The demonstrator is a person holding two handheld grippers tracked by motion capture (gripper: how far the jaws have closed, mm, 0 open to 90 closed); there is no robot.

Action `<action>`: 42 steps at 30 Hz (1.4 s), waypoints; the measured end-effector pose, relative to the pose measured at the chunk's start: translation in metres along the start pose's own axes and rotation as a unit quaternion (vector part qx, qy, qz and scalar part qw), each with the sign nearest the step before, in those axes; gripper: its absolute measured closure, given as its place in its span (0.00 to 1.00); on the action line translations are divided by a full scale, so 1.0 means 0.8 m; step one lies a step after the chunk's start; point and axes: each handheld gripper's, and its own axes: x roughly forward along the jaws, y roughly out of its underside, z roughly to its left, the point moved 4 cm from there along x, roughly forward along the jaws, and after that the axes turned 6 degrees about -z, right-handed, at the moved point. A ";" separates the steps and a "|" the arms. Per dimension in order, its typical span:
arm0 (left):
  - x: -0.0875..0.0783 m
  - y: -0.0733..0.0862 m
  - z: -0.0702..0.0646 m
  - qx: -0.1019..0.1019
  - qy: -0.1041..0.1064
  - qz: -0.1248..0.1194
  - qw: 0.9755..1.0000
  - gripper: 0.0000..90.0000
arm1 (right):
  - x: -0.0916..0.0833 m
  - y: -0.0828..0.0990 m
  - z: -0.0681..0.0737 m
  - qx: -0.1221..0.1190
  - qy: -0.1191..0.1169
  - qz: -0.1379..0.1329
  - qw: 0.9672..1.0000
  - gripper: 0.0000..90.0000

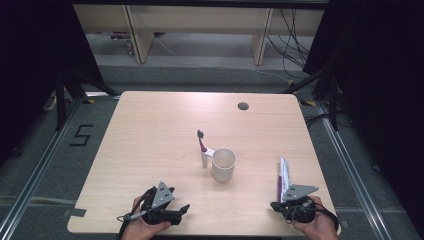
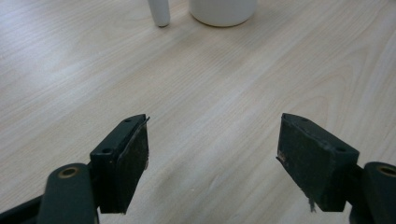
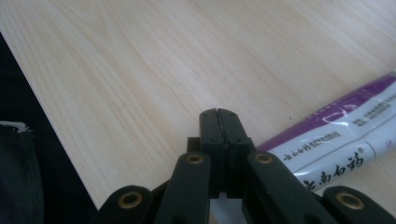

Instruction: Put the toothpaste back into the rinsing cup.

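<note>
1. A pale wood counter stands on a grey floor, with dark curtains at both sides of the frame and wooden furniture legs along the top.
2. At the lower left of the high view, the left tool rests low over the counter's near edge. In the left gripper view its jaws stand wide apart with only bare wood between them.
3. At the lower right, the right tool sits near the counter's corner. In the right gripper view its jaws are pressed flat together with nothing between them.
4. A white and purple toothpaste tube lies flat on the counter just beside the right tool, running up the frame from it. In the right gripper view it lies at the lower right.
5. Farther up, near the frame's centre, stands a white cup, upright.
6. Just left of the cup a toothbrush rises out of a small white holder.
7. Near the counter's far edge is a round cable hole.
</note>
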 end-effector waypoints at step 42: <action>0.008 0.001 -0.002 -0.001 0.004 0.001 1.000 0.27 | -0.018 -0.009 -0.092 0.163 0.106 0.079 0.978 0.48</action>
